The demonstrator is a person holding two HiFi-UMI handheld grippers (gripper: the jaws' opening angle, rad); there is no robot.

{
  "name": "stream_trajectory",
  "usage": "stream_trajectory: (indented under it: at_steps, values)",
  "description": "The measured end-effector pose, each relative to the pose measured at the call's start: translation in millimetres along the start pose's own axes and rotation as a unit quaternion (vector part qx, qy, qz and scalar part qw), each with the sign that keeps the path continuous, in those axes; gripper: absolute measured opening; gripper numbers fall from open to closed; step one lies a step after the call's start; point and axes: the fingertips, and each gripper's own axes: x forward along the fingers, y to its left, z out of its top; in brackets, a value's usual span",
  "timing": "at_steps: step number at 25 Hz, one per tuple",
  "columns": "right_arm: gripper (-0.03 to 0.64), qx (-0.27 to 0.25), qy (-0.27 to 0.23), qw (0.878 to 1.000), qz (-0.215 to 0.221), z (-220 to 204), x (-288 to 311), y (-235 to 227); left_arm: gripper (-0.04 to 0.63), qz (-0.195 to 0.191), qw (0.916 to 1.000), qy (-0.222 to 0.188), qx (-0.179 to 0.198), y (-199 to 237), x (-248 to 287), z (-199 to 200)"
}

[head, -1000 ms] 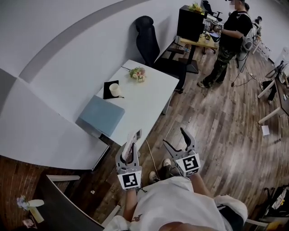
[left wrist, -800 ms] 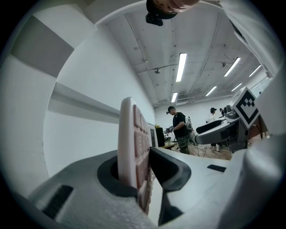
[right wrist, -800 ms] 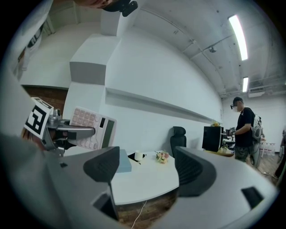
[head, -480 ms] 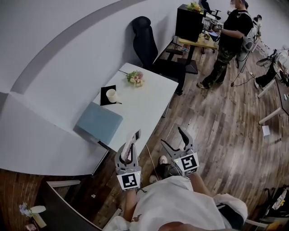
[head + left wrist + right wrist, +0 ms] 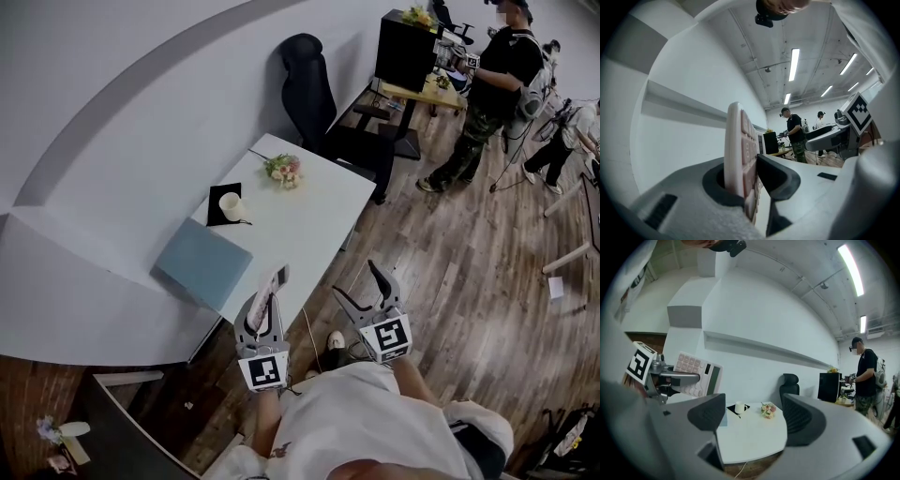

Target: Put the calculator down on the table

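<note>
The left gripper [image 5: 265,302] is pinching the pinkish calculator [image 5: 269,291], which stands on edge between its jaws. It is up in the air at the near end of the white table [image 5: 314,220]. The right gripper [image 5: 361,287] hangs just to its right, jaws spread with nothing in them. A blue pad [image 5: 204,262], a cup [image 5: 232,205] and flowers [image 5: 283,170] sit farther along the table.

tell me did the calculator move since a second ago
Yes. Held in the left tongs, the calculator has come forward, closer to the near edge of the white table.
</note>
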Motion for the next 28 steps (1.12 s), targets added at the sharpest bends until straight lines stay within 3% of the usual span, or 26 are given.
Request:
stream_trajectory:
  at_steps: [12, 28]
  values:
    - [0.380, 0.008, -0.006, 0.999, 0.041, -6.8, 42.4, -65.0, 0.089, 0.032, 0.9990, 0.009, 0.030, -17.4, 68.1, 1.6]
    - [0.379, 0.008, -0.005, 0.998, 0.056, -10.9, 87.5, -97.1, 0.089, 0.045, 0.9986, 0.019, 0.020, -16.4, 116.7, -9.1]
